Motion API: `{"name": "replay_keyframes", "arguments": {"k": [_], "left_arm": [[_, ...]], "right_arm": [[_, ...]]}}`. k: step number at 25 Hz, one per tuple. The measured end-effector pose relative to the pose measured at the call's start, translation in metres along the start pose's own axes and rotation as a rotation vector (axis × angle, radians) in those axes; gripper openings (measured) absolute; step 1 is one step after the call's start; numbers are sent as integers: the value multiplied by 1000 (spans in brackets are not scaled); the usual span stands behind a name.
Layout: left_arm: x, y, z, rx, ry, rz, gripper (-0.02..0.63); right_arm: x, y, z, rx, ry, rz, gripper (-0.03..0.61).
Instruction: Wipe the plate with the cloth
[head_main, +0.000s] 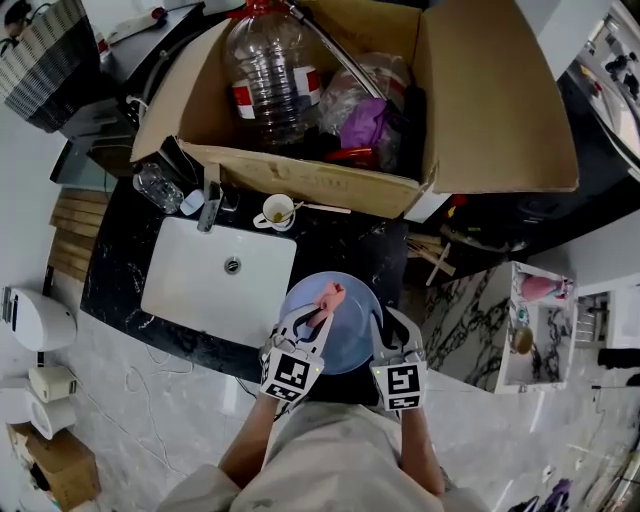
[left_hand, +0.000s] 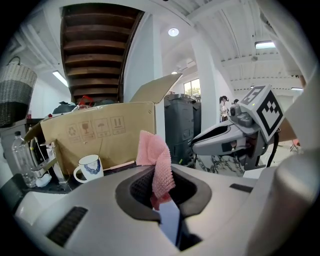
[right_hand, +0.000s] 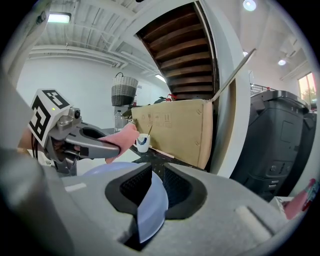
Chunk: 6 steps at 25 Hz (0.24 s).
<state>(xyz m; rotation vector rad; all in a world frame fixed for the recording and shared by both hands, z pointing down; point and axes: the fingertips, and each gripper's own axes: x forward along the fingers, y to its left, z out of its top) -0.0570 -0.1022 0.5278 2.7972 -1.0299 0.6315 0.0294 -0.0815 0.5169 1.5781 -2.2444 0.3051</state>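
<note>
A pale blue plate (head_main: 345, 330) is held level over the dark counter, right of the sink. My right gripper (head_main: 385, 335) is shut on its right rim; the plate's edge (right_hand: 150, 210) runs between the jaws in the right gripper view. My left gripper (head_main: 318, 318) is shut on a pink cloth (head_main: 329, 297), which lies on the plate's upper left part. In the left gripper view the cloth (left_hand: 159, 165) sticks up from between the jaws. From the right gripper view the left gripper (right_hand: 112, 147) and the cloth (right_hand: 122, 140) sit over the plate.
A white sink (head_main: 215, 280) with a tap (head_main: 210, 205) lies left of the plate. A white mug (head_main: 277, 212) stands behind it on the black counter (head_main: 350, 245). A large open cardboard box (head_main: 340, 90) with a plastic bottle (head_main: 270, 75) fills the back.
</note>
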Motion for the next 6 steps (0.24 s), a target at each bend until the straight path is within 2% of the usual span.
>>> {"name": "replay_keyframes", "arguments": {"k": [6], "left_arm": [[1,-18,7,-14,0,36,34]], "right_arm": [[-11,-11,0,0,-20,32,71]]}}
